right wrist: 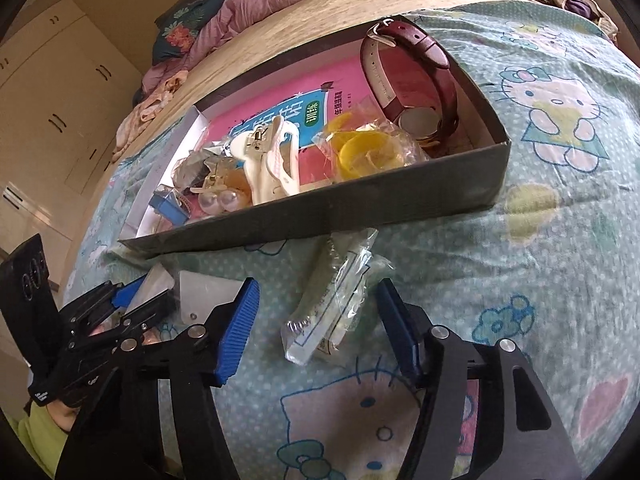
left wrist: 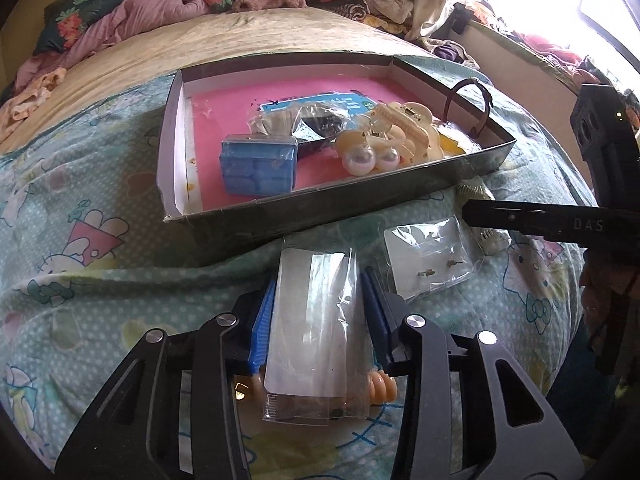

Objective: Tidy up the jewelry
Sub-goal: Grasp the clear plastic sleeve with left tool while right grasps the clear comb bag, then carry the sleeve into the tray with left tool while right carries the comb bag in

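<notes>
Since the clear packet [left wrist: 312, 332] between the left tool's fingers is thin plastic film over a white card, I judge it very light, slippery and easily creased; best taken across the card's long edges where it is stiffest, not by the loose film at its top; it lies on the bed cover [left wrist: 100, 280] just in front of the box [left wrist: 360, 216], with peach beads [left wrist: 384, 390] showing under its near end; left tool [left wrist: 320, 312] is part open, blue pads flanking the packet; whether they press on it or only sit beside it I cannot tell; a second small packet [left wrist: 430, 260] with tiny dark earrings lies just right of it, flat and flimsy too.

For the right tool [right wrist: 316, 324], the thing is a long crumpled bag [right wrist: 332, 300] holding something pale and narrow; light and crackly, likely to slide off ribbed pads unless pinched at the middle over the contents; it lies on the cover between the fingers, touching neither; jaws wide apart, holding nothing.

Already in the box: blue case [left wrist: 258, 170], pearl earrings [left wrist: 370, 160], cream hair clip [right wrist: 276, 160], yellow rings in a bag [right wrist: 360, 152], maroon watch [right wrist: 412, 76]; the watch is the only heavy piece.
</notes>
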`<action>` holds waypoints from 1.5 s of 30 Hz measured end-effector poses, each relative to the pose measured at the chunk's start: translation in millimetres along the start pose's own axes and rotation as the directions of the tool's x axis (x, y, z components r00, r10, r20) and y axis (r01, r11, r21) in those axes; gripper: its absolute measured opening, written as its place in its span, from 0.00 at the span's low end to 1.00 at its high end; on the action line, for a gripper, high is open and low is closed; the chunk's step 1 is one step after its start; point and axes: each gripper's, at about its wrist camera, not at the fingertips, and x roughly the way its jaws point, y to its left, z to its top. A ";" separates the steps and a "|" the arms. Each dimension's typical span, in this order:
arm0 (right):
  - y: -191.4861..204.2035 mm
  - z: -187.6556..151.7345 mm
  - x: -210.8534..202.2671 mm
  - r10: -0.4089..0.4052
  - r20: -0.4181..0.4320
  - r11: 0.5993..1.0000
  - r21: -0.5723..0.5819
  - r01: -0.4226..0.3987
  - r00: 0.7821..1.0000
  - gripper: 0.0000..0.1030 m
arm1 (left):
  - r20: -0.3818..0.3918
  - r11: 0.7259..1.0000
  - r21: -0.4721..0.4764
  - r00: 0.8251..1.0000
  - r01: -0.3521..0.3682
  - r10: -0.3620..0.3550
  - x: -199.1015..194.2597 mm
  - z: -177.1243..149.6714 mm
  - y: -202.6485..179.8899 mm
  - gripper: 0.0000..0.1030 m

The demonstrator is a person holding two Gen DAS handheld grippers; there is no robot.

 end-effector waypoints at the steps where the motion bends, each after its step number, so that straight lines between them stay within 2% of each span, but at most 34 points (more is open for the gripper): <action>1: 1.3 0.5 1.7 -0.011 0.002 1.000 -0.014 0.011 1.000 0.55 | 0.005 1.000 -0.006 1.000 0.005 -0.005 -1.3 -0.2 0.5 0.31; 4: 6.9 -2.1 4.8 -0.048 0.016 0.996 -0.077 0.049 0.999 0.53 | 0.014 1.000 -0.021 1.000 0.011 -0.011 -3.9 0.4 1.0 0.31; 7: 7.6 -6.7 2.8 -0.093 0.044 0.987 -0.127 0.098 0.995 0.39 | 0.028 0.999 -0.034 0.999 0.015 -0.015 -10.1 0.8 1.5 0.31; 8: 4.9 -8.4 0.4 -0.081 0.052 0.988 -0.126 0.087 0.995 0.35 | 0.034 0.999 -0.039 0.999 0.019 -0.018 -12.5 0.8 1.6 0.31; 12: -2.3 -12.8 -7.8 -0.041 0.072 0.994 -0.098 0.048 0.997 0.31 | 0.059 0.998 -0.050 0.998 0.027 -0.024 -24.2 1.4 0.1 0.31; 25: 18.5 -28.5 -65.8 0.099 0.155 0.985 -0.156 -0.074 0.983 0.31 | 0.137 0.998 -0.040 0.990 0.049 -0.043 -58.7 11.6 -13.7 0.31; 35: 40.3 -24.2 -95.0 0.129 0.216 0.974 -0.213 -0.082 0.968 0.31 | 0.185 0.998 -0.018 0.981 0.056 -0.051 -77.0 29.1 -25.9 0.31; 45: 41.0 -12.8 -109.9 0.124 0.266 0.972 -0.227 -0.063 0.956 0.31 | 0.200 0.997 -0.005 0.977 0.071 -0.068 -71.9 44.9 -34.3 0.31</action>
